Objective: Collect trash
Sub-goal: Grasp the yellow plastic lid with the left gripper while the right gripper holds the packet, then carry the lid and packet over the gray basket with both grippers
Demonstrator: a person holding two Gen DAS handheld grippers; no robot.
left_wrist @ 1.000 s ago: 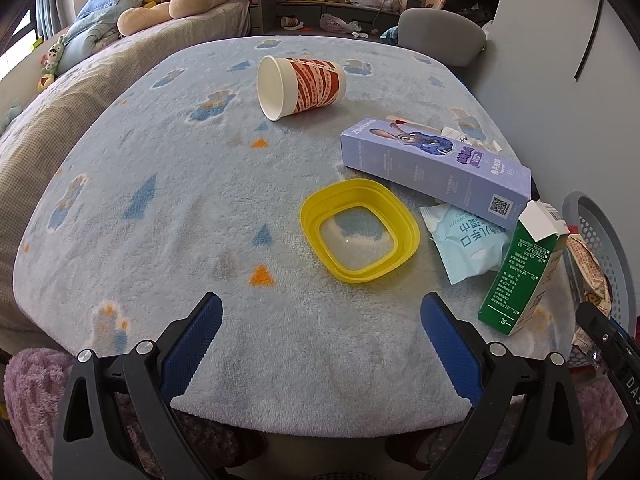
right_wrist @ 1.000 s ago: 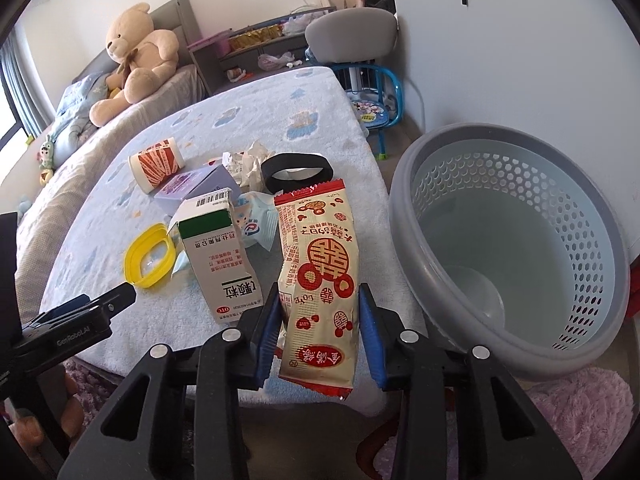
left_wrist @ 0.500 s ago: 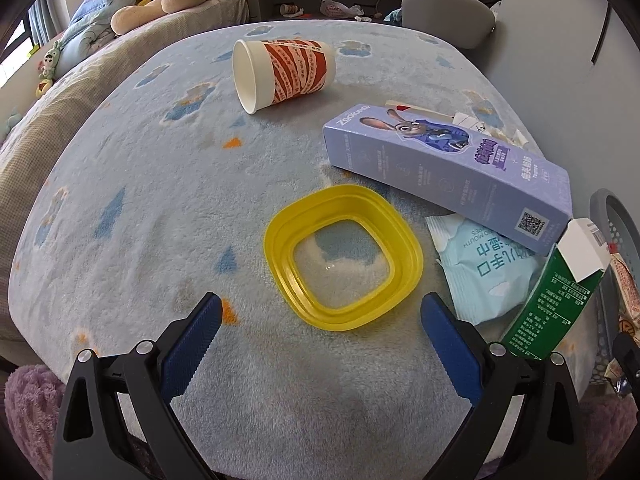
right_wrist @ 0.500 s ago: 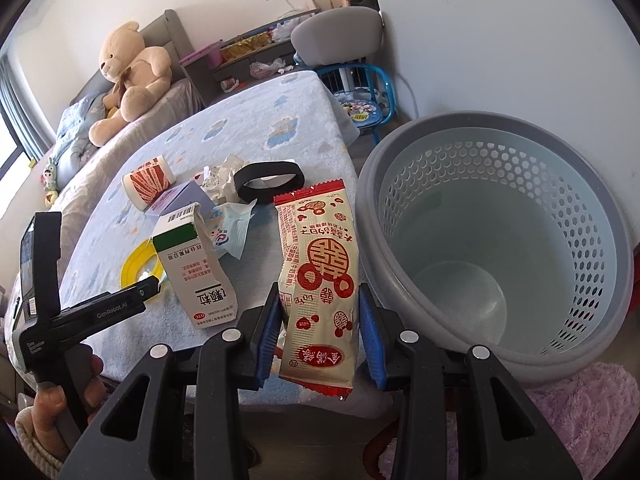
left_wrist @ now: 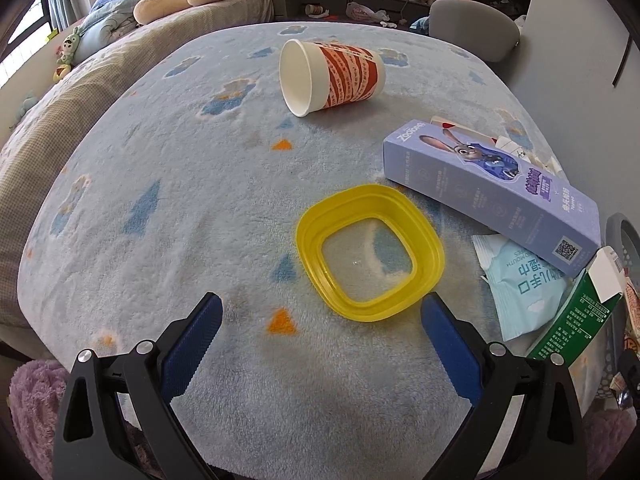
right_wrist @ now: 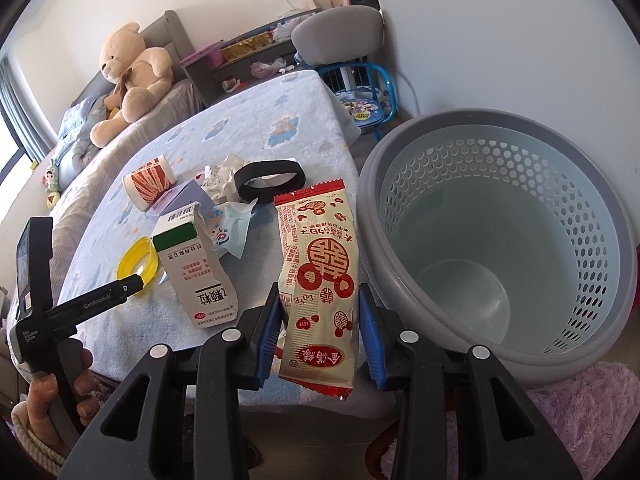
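Note:
My right gripper (right_wrist: 320,312) is shut on a red and cream snack wrapper (right_wrist: 320,264), held over the bed's edge just left of the grey perforated basket (right_wrist: 500,240). My left gripper (left_wrist: 318,320) stands open low over the blue blanket (left_wrist: 160,200), its right pad close to the near rim of a yellow square lid (left_wrist: 370,252). On the blanket lie a tipped red-striped paper cup (left_wrist: 332,76), a purple carton (left_wrist: 492,188), a pale blue wipe packet (left_wrist: 524,284) and a green and white carton (left_wrist: 576,316). In the right wrist view a hand (right_wrist: 60,392) holds the left gripper's handle.
A black ring (right_wrist: 270,180) and crumpled paper (right_wrist: 220,176) lie farther back on the bed. A teddy bear (right_wrist: 132,76) sits at the head. A grey chair (right_wrist: 336,36) and a small blue stool (right_wrist: 368,96) stand beyond the bed, beside the white wall.
My left gripper has come forward over the blanket toward the yellow lid, which now sits larger and nearer its right pad. The right gripper has turned slightly, still shut on the wrapper.

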